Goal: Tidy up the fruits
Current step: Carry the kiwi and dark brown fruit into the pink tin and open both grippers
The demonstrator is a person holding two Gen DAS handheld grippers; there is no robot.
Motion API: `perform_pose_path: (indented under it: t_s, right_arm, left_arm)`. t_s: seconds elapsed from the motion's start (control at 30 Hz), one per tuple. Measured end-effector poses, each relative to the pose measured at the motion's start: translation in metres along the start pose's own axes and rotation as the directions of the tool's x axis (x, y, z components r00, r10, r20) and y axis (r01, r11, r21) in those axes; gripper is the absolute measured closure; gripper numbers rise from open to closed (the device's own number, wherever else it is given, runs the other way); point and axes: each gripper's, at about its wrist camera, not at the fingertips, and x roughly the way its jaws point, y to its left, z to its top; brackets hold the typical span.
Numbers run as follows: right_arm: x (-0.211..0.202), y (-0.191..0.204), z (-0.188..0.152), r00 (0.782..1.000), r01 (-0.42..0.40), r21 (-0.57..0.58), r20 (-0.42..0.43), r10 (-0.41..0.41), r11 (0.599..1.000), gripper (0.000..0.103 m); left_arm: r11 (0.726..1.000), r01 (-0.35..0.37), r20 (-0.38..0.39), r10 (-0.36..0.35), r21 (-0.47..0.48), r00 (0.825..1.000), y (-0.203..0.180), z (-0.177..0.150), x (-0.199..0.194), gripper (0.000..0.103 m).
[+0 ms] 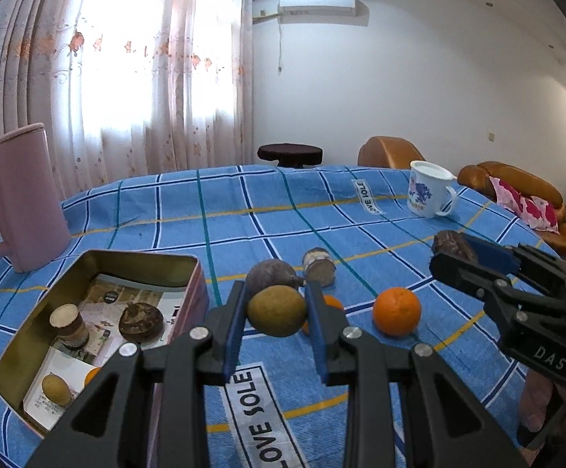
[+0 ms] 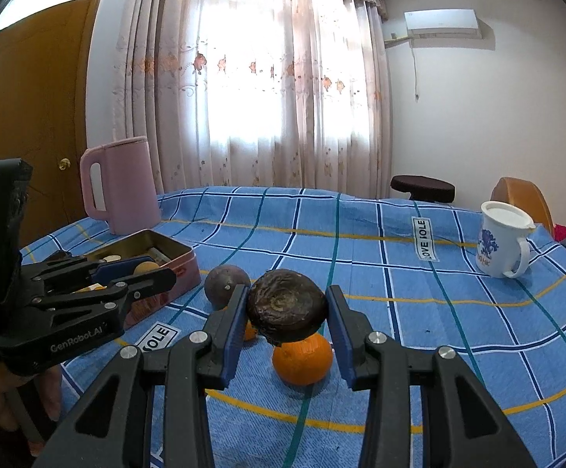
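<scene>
Two grippers, each clenched on one fruit; five pieces, perhaps, in tin (image 1: 195,273); two oranges on cloth.

- A window with a thin flowered curtain (image 2: 251,78) gives strong daylight.
- White walls, an air conditioner (image 1: 317,2) high up.
- A brown sofa (image 1: 517,191), a dark round stool (image 1: 290,153).
- A wooden door (image 2: 29,117).

A yellow-brown fruit (image 1: 277,311) and a dark wrinkled one (image 2: 286,305) are held up off the cloth; an orange (image 1: 396,311) and a purple fruit (image 2: 226,285) are left lying there.
</scene>
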Motion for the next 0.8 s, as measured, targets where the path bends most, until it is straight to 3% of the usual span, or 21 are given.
perform_pose_path:
  t_s: [0.8]
  right_arm:
    - [-0.02, 0.006, -0.003, 0.995, 0.026, -0.033, 0.097, -0.023, 0.999, 0.061]
  left_arm:
    - [0.999, -0.036, 0.104, 0.035, 0.016, 0.994, -0.004, -0.004, -0.021, 0.072]
